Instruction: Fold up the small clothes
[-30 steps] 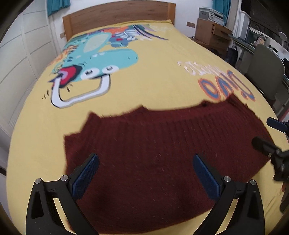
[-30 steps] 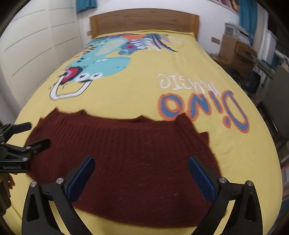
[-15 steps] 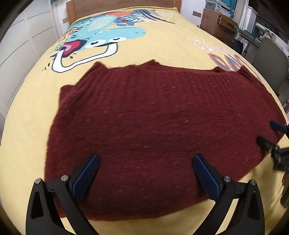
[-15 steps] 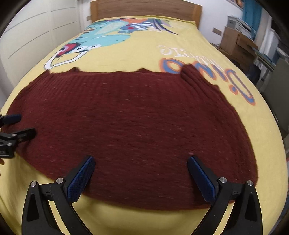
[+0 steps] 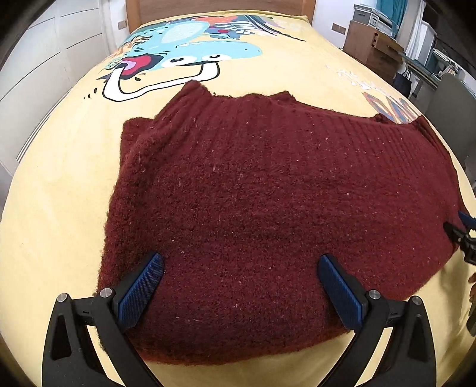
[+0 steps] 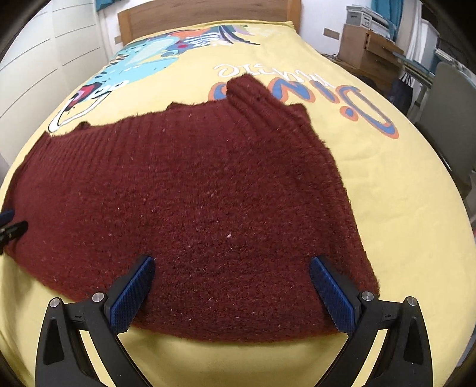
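While the dark red knitted sweater (image 5: 267, 202) lies spread across the near end of the bed (image 5: 59, 184), no fold shows in it yet, so I judge the folding to be at its very start. The sweater rests flat on a yellow bedspread printed with a cartoon dinosaur (image 5: 184, 59) and the word "Dino" (image 6: 342, 101). Its near hem runs along the edge of the bed closest to me. At the far side, ribbed parts stick out toward the headboard (image 6: 205, 12); one ribbed piece (image 6: 250, 92) on the right lies bunched and slightly raised, and I cannot tell whether it is a sleeve or a collar. On the left, the cloth is a little rumpled along its edge.

My left tool (image 5: 241, 285) hovers over the near left part of the sweater, its two blue-padded fingers wide apart with nothing between them. My right tool (image 6: 232, 285) hovers over the near right part, also spread wide and holding nothing. Each tool's tip shows at the edge of the other's view.

All the folds remain to be made, likely beginning with a grip on an edge or the side pieces.

No basket, box or drawer for finished clothes is in reach. Wooden drawers (image 6: 369, 47) stand beyond the bed on the right; their contents are hidden.
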Tool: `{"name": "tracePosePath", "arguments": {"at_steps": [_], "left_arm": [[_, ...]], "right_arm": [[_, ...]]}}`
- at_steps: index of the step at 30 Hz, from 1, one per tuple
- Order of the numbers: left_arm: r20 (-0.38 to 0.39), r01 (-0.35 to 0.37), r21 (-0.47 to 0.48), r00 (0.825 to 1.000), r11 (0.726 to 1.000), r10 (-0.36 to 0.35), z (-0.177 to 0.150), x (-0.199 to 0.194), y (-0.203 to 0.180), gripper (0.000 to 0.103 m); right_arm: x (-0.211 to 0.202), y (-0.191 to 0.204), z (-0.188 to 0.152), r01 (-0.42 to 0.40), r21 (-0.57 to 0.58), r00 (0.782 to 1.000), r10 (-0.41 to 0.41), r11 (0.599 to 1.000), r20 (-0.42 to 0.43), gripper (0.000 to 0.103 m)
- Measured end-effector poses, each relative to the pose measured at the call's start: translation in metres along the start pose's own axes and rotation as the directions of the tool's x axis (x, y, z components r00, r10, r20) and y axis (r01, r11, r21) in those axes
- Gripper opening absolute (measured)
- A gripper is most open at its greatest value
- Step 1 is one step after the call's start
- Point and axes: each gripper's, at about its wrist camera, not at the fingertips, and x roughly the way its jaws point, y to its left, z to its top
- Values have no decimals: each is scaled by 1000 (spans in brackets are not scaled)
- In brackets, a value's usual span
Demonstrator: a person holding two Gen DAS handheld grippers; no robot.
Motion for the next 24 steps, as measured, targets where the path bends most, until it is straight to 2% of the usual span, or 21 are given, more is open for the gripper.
{"name": "tracePosePath", "arguments": {"at_steps": [5, 8, 13, 19, 24], "left_arm": [[14, -10, -3, 1000, 1000, 10, -1, -1, 0, 102], [-28, -11, 0, 1000, 1000, 11, 6, -6, -1, 102], [-88, 38, -19, 995, 999, -40, 18, -22, 6, 102], [-64, 64, -91, 995, 994, -70, 33, -56, 41, 102], [-85, 64, -182, 993, 981, -81, 32, -52, 74, 102]], "right_arm": [[2, -3, -7, -7, 16, 1000, 6, 1000, 31, 103], [-1, -1, -5, 5, 18, 1000, -6, 1000, 26, 103], [-16, 3, 8, 16, 30, 1000, -16, 999, -2, 103], [-51, 17, 11, 19, -17, 1000, -19, 1000, -2, 103], [-69, 22, 1, 8, -4, 1000, -8, 1000, -13, 103]]}}
